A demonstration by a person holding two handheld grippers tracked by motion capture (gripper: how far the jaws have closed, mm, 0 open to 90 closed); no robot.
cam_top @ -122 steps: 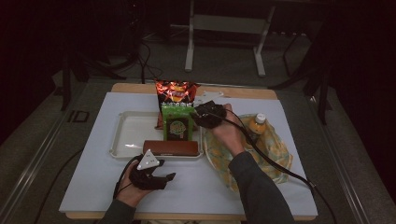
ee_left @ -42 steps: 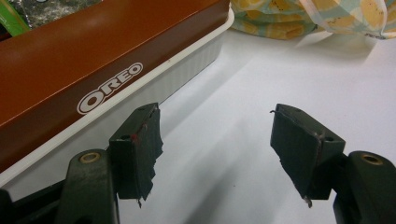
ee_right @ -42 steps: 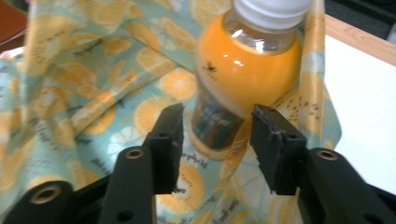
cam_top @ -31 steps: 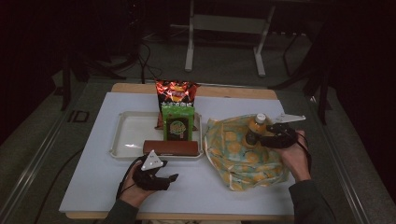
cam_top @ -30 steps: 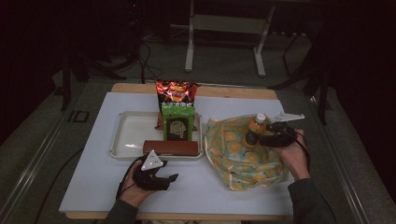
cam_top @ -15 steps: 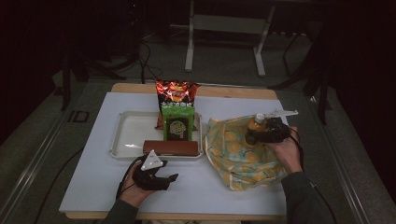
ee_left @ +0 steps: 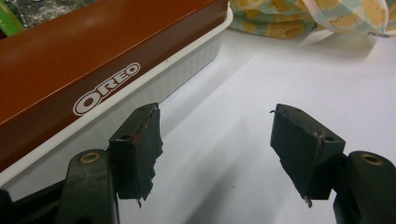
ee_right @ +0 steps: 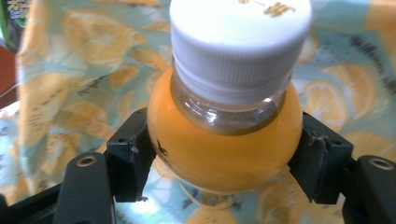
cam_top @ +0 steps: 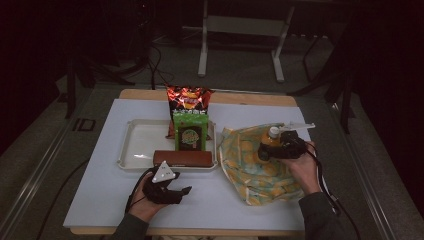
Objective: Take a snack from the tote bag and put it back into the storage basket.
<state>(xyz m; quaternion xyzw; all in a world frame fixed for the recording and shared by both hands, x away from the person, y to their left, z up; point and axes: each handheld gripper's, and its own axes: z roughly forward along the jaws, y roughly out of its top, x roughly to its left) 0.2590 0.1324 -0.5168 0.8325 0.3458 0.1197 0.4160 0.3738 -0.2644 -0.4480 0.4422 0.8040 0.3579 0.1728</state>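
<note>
Between pads, white-capped orange bottle

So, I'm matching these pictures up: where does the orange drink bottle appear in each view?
High view: orange drink bottle right of centre, standing in the lemon-print bag, with the right gripper clamped on it.
Left gripper view: I can't find it here.
Right gripper view: centre, white cap on top, bottle pressed between both jaws.
Shared landmark: the lemon-print bag, top right in the left gripper view, behind the bottle in the right gripper view.
</note>
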